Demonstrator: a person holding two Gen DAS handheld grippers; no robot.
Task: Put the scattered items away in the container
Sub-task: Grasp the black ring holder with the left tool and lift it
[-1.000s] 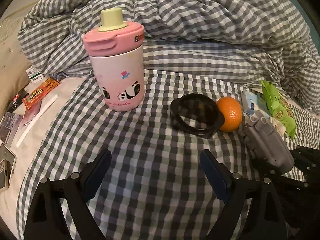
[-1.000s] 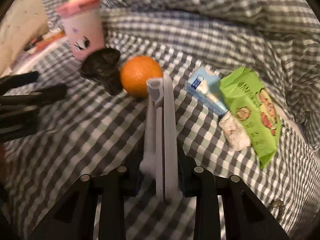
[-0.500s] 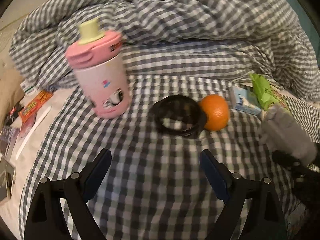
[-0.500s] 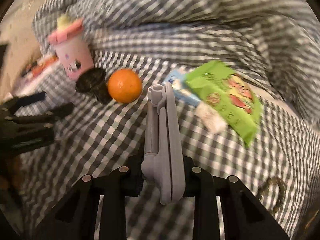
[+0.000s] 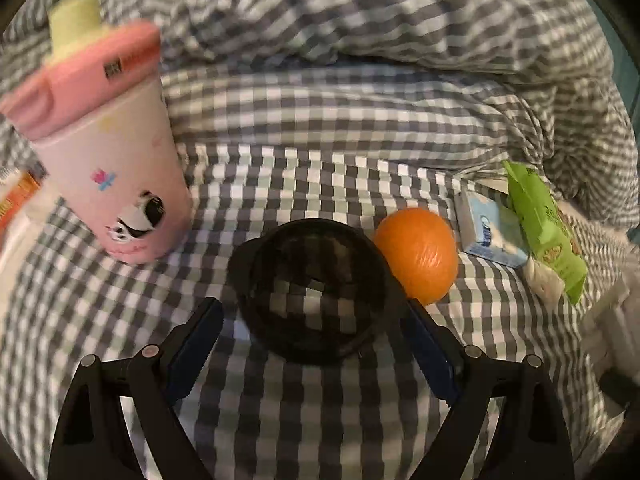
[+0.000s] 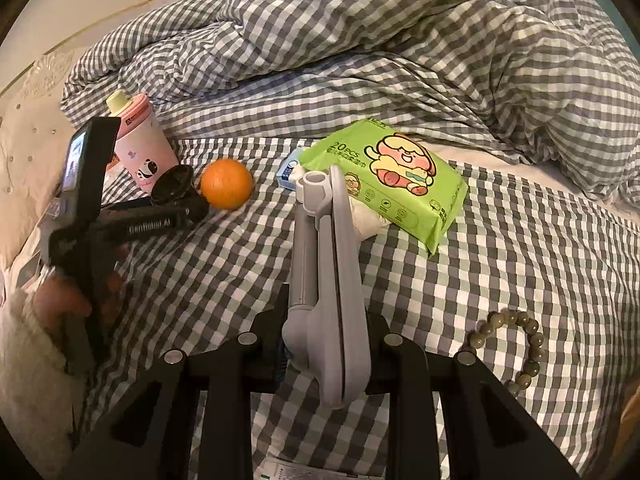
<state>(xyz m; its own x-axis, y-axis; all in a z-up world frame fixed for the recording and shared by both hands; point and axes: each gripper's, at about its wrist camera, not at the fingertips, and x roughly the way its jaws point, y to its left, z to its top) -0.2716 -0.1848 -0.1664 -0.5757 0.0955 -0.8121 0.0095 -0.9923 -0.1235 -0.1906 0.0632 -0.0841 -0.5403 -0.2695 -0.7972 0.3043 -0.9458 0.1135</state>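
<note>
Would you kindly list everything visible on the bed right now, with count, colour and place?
cup: one, pink with yellow-green spout, upright at left
dark ring: one, black, between the open left fingers
orange: one, orange, just right of the ring
small box: one, light blue, beside the wipes
wipes pack: one, green, centre right
white wad: one, under the pack's edge
bead bracelet: one, grey-green, lower right
duvet: one, grey check, bunched behind
folding stand: one, grey, held
left gripper: open
right gripper: shut on the stand

Left tool spread wide and low, right tool clamped shut
</note>
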